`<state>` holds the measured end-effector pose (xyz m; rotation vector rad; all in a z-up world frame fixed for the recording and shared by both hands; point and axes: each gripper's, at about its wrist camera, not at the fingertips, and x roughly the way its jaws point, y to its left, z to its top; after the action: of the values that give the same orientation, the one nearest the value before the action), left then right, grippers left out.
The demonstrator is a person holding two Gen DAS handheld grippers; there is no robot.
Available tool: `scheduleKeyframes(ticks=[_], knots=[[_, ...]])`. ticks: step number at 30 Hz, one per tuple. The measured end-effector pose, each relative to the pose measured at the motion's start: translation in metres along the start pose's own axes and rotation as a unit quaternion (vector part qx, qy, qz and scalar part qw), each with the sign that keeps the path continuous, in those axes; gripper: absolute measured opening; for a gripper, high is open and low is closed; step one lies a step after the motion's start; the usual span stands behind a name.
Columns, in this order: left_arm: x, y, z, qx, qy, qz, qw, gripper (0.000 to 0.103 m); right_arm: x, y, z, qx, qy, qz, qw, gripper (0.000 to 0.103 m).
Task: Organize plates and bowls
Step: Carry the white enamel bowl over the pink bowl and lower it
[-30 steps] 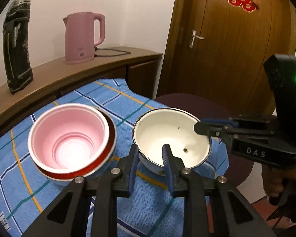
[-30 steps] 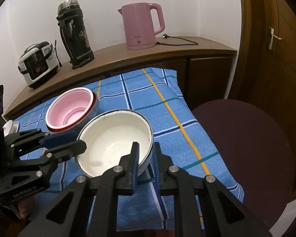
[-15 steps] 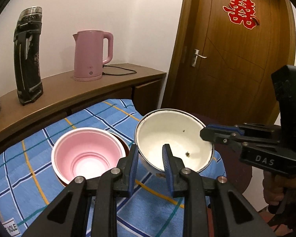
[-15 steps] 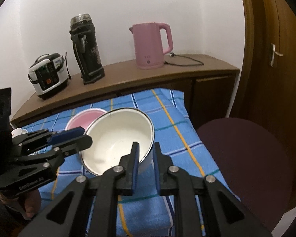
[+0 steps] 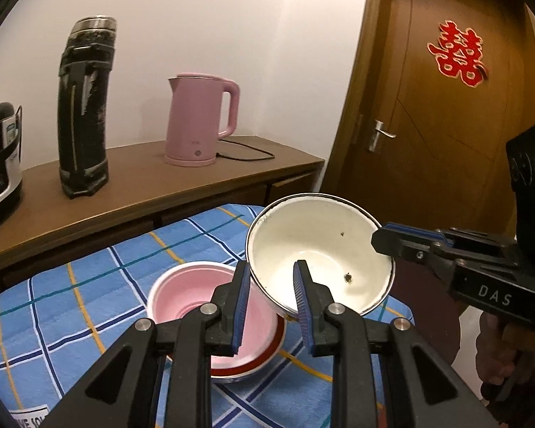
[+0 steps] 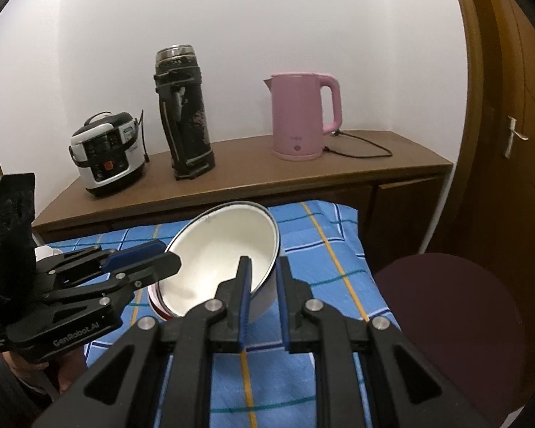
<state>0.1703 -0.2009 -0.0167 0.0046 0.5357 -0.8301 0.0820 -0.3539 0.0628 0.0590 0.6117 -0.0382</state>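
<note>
A white enamel bowl (image 5: 321, 253) with a dark rim hangs tilted in the air above the blue checked cloth. My left gripper (image 5: 271, 271) is shut on its near rim, one finger inside and one outside. My right gripper (image 6: 262, 267) is shut on the opposite rim in the same way; it shows in the left wrist view (image 5: 383, 240) at the bowl's right edge. Below and left of the white bowl, a pink bowl (image 5: 196, 296) sits nested in a red-rimmed bowl (image 5: 253, 356) on the cloth. In the right wrist view the white bowl (image 6: 217, 249) hides most of that stack (image 6: 157, 303).
A wooden sideboard (image 5: 142, 178) behind the cloth-covered table (image 5: 71, 303) carries a pink kettle (image 5: 199, 121), a tall black flask (image 5: 83, 107) and a rice cooker (image 6: 107, 149). A dark round stool (image 6: 456, 306) stands right of the table. A wooden door (image 5: 446, 107) is behind.
Both grippers have lifted the white bowl off the cloth and carried it left, so it now overlaps the pink bowl stack. The bowl has tilted somewhat.
</note>
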Motion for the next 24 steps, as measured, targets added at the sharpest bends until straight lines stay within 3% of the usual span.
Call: scheduleKeyframes(ticks=[24], knots=[[-0.008,0.029,0.005,-0.031,-0.017,0.033,0.9988,0.027,0.032,0.023,0.007,-0.021,0.024,0.014,0.999,0.014]])
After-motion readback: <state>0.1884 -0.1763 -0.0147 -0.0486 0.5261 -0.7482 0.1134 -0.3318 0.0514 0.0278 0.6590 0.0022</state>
